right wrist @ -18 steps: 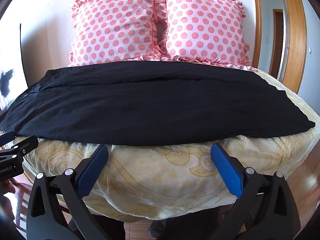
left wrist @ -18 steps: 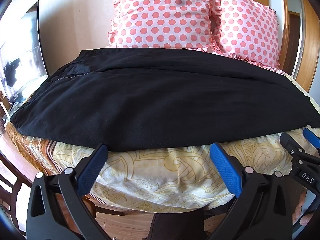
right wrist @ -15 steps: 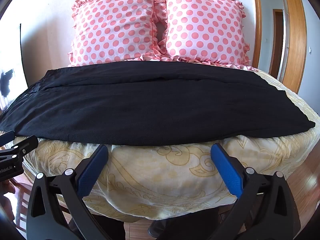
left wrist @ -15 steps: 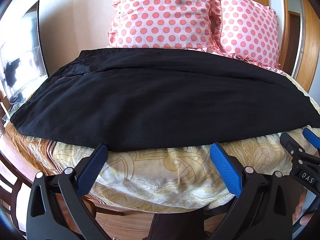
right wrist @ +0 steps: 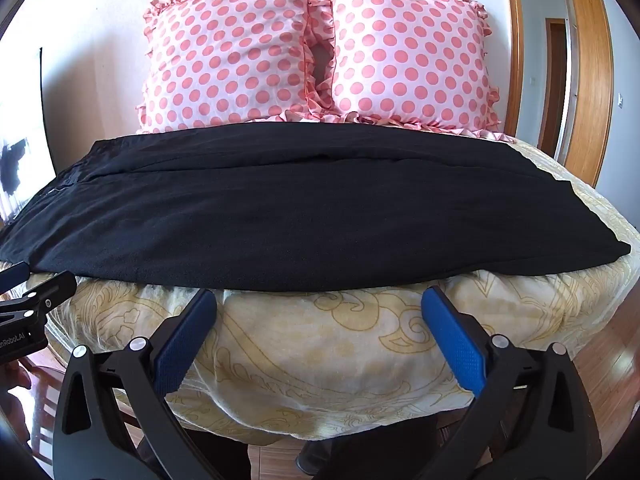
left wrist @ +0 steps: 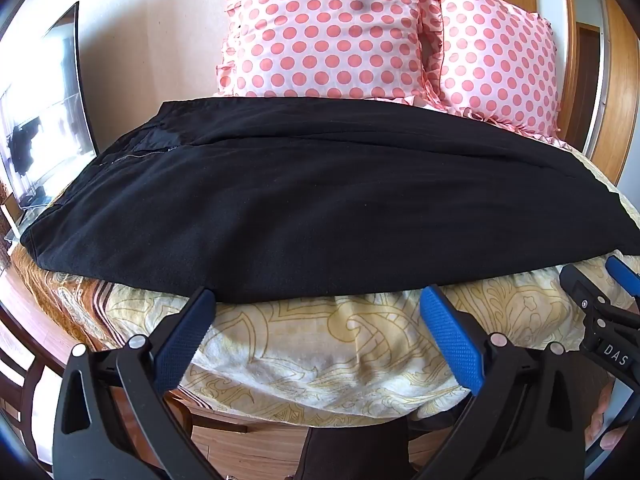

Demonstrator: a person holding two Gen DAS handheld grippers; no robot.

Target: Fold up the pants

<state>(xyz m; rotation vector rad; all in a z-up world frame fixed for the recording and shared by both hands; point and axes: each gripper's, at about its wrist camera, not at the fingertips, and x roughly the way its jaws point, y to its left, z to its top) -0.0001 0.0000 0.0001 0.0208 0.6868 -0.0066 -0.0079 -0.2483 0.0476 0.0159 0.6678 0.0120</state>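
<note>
I have the black soft-fabric pants (left wrist: 320, 208) spread flat across the bed's yellow patterned bedspread (left wrist: 320, 344), waist to my left, legs to the right, so a fold can start from the near hem. My left tool (left wrist: 318, 322) and right tool (right wrist: 320, 320) both hang released just short of that edge, gripping nothing. The pink polka-dot pillows (right wrist: 316, 52) crowd the far side; near side stays open.

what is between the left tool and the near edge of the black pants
Only a bare strip of yellow patterned bedspread lies between the open left tool and the black pants, which it does not touch. The left wrist view shows this.
</note>
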